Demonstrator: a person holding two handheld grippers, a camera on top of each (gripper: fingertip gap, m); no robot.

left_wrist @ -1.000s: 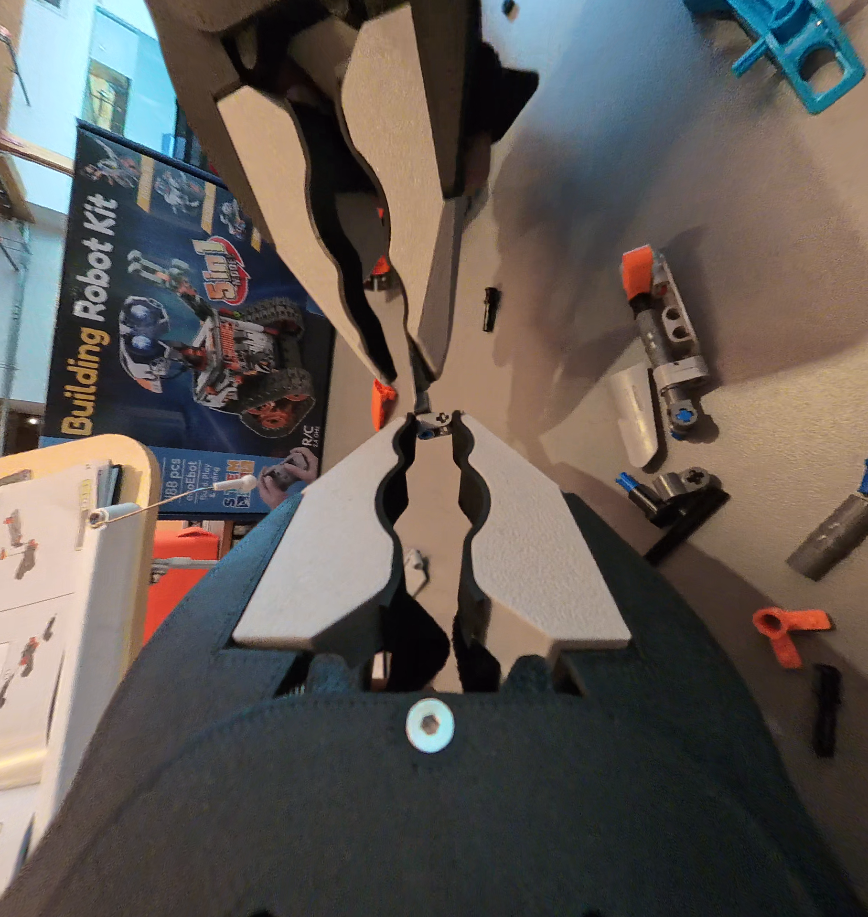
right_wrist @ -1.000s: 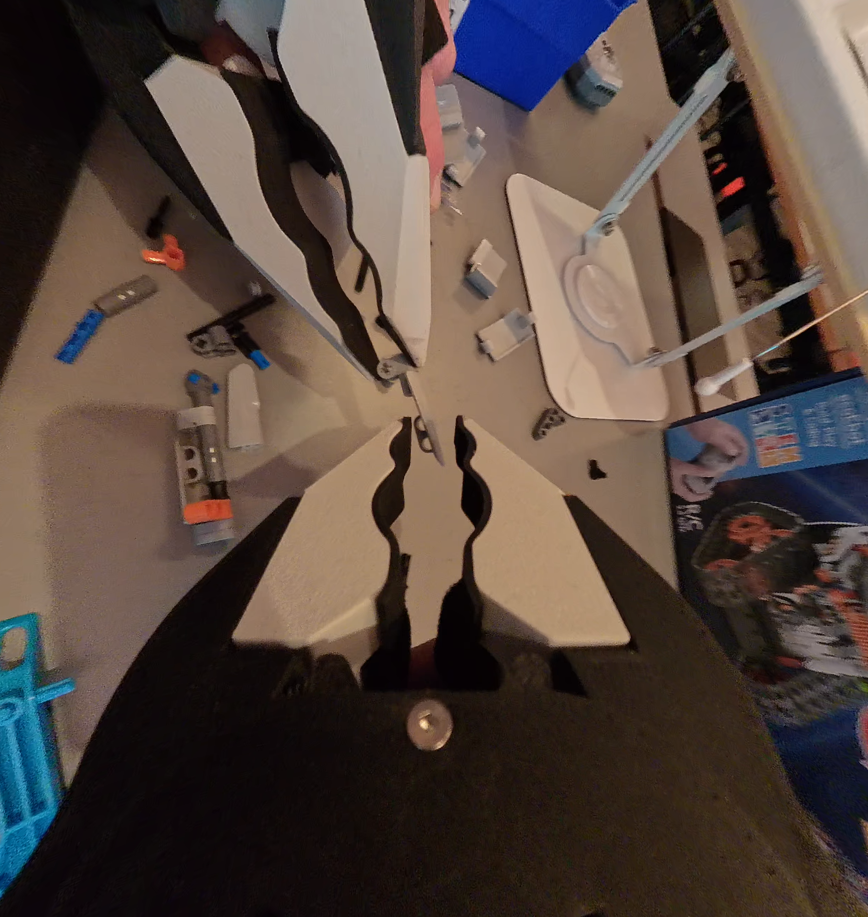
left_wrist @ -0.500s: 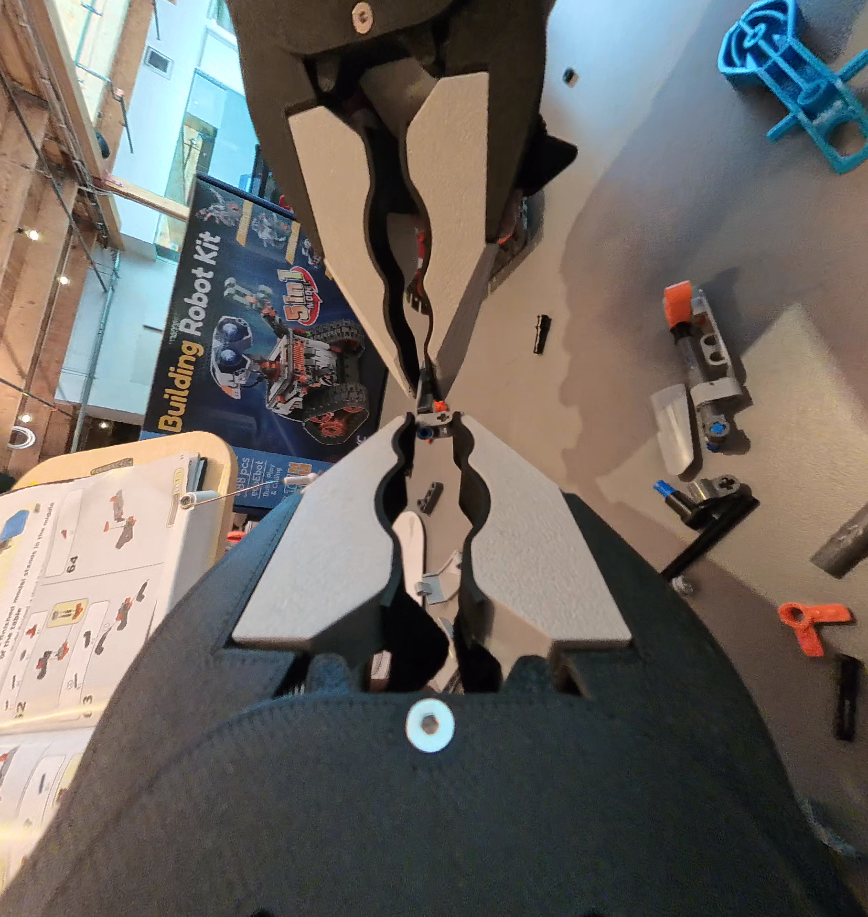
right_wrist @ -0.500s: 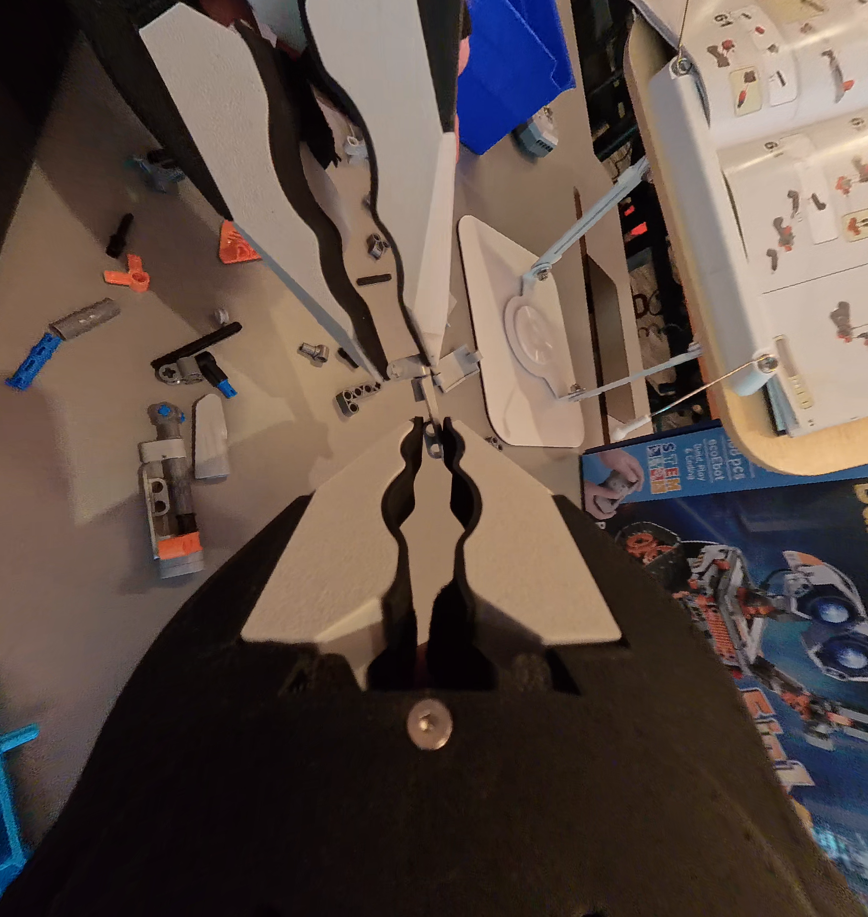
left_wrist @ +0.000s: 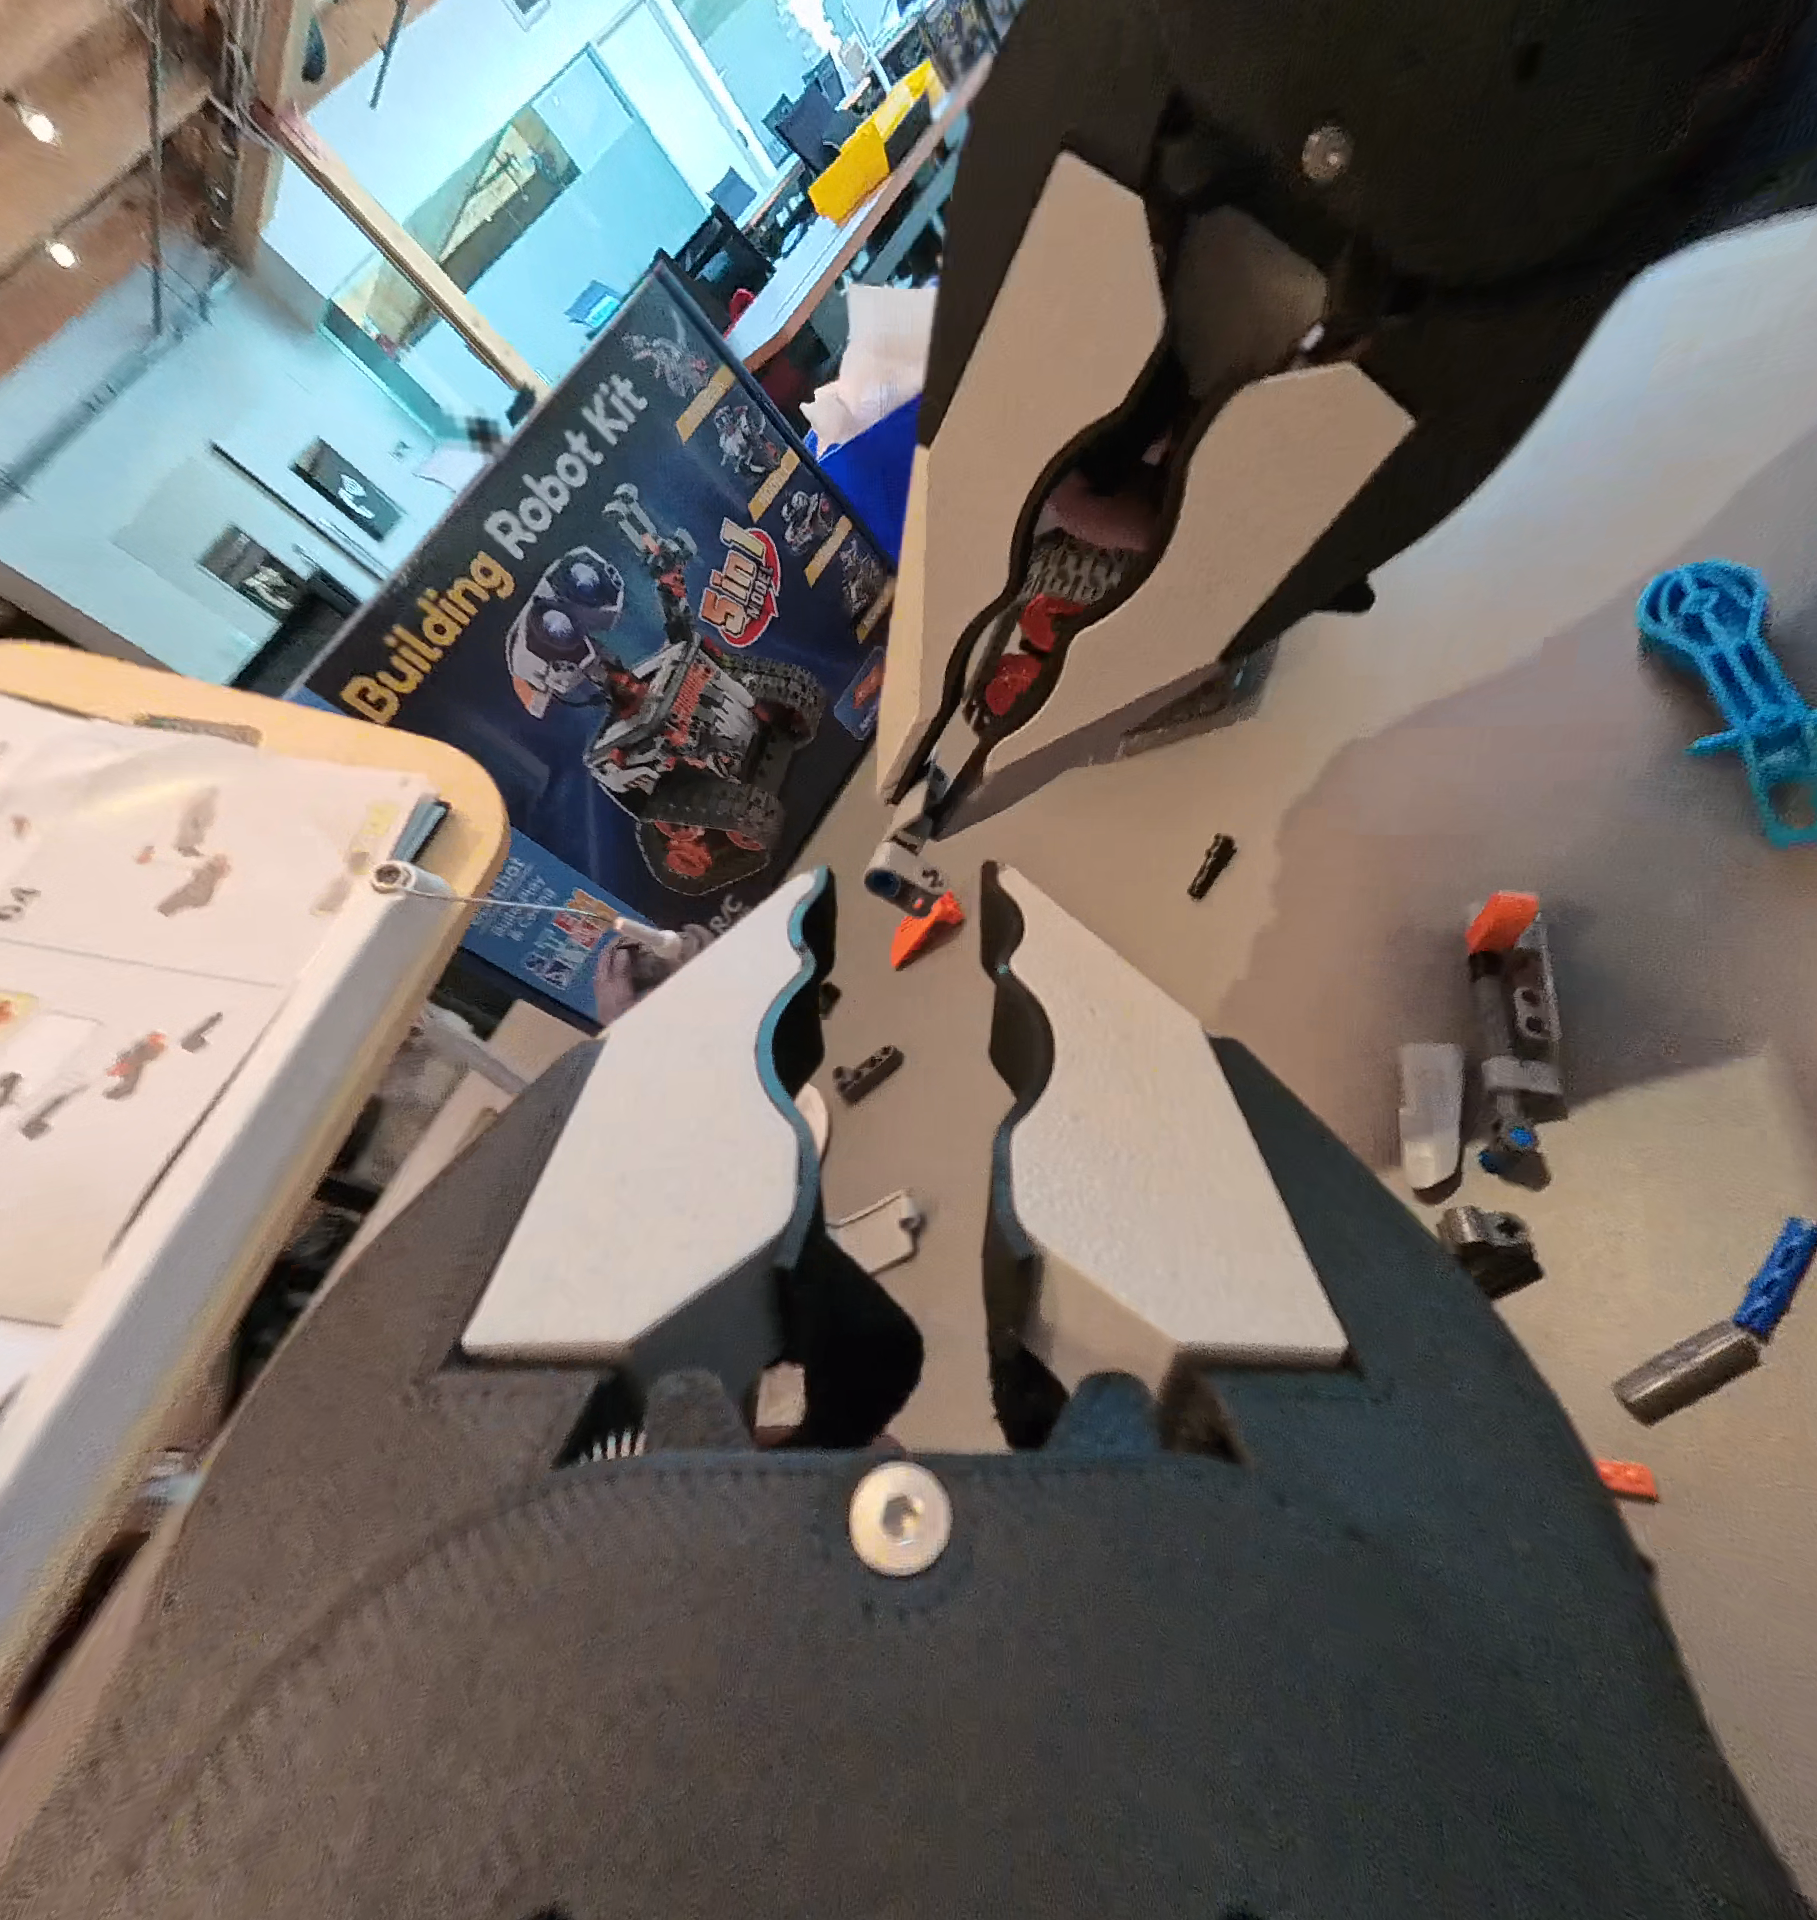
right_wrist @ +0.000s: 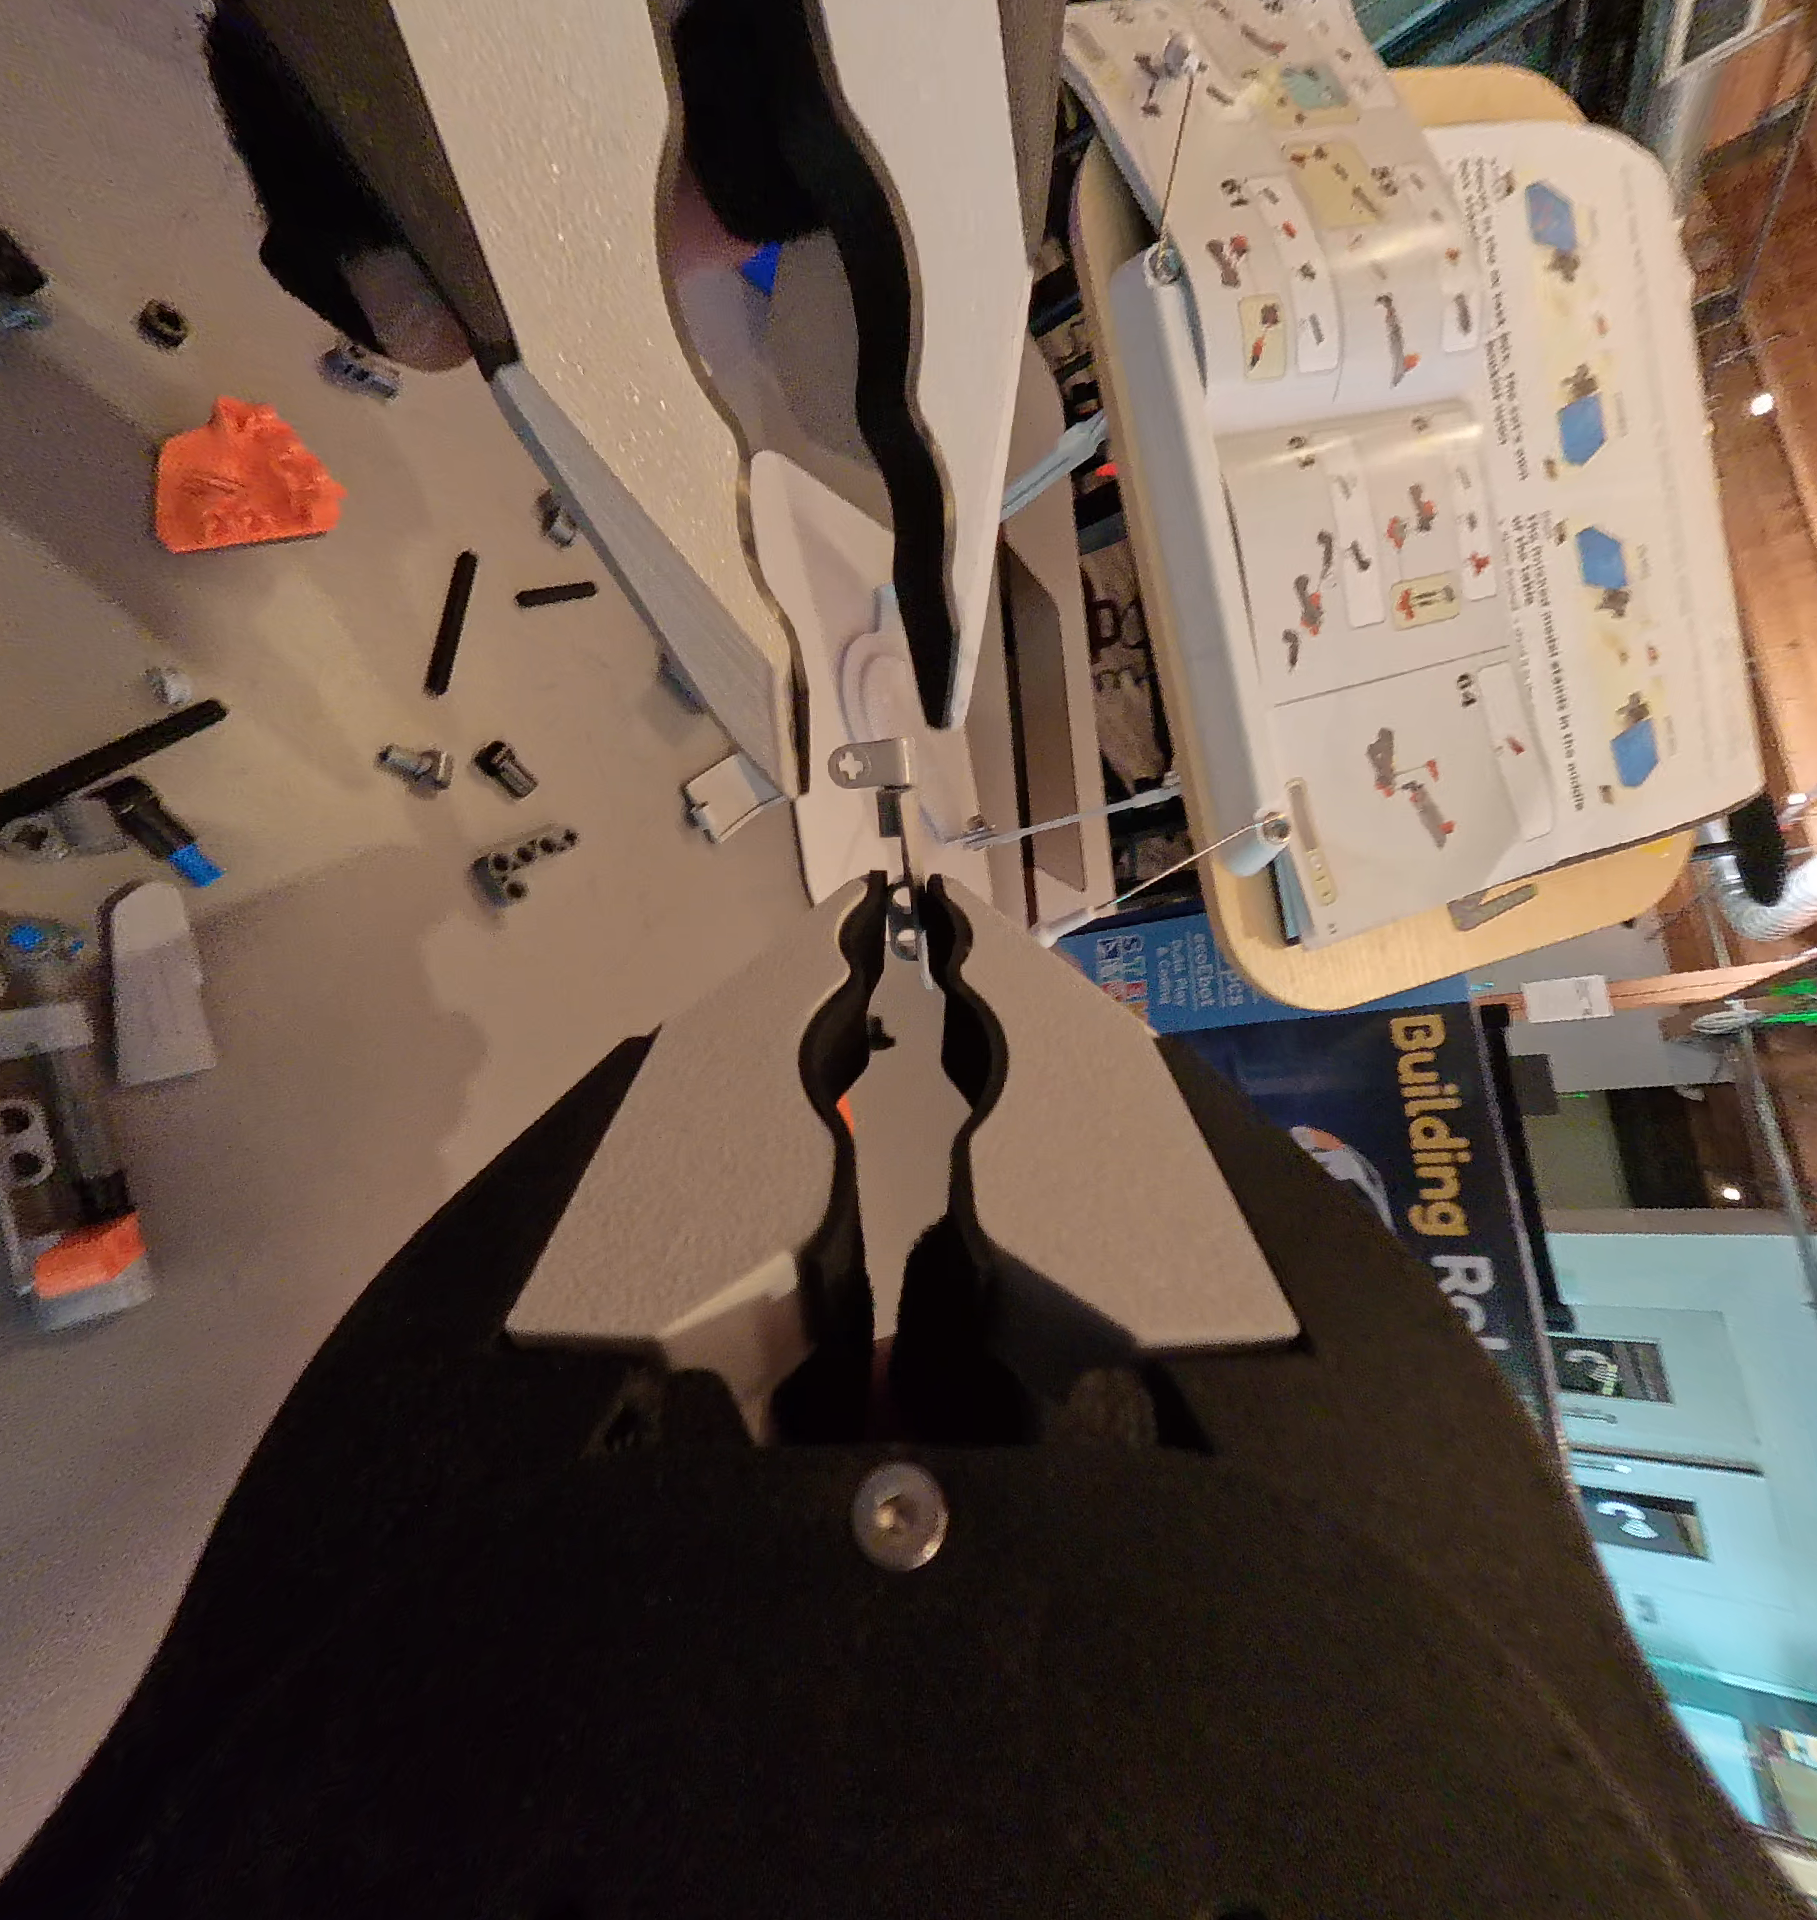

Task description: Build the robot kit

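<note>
A small grey connector assembly [right_wrist: 868,767] with a thin grey piece below it hangs in the air between the two grippers. My right gripper [right_wrist: 904,896] is shut on the thin lower end. In the left wrist view the assembly [left_wrist: 899,868] shows a blue pin end and hangs from the right gripper [left_wrist: 914,805], which comes in from above. My left gripper [left_wrist: 909,881] is open, one fingertip on each side of the assembly, neither pressing on it. In the right wrist view the left gripper [right_wrist: 862,732] stands open just above the connector.
An instruction booklet on a stand [left_wrist: 104,935] is at the left, with a dark blue kit box [left_wrist: 623,644] behind it. Loose parts lie on the grey table [left_wrist: 1403,727]: an orange wedge [left_wrist: 925,930], a light blue tool [left_wrist: 1745,707], a grey and orange assembly [left_wrist: 1506,1018] and black pins. Both grippers' tips are close together, under 4 cm apart.
My left gripper has opened and let go of the small grey assembly. My right gripper closed on the assembly a second ago and keeps hold of it. Both views have tilted.
</note>
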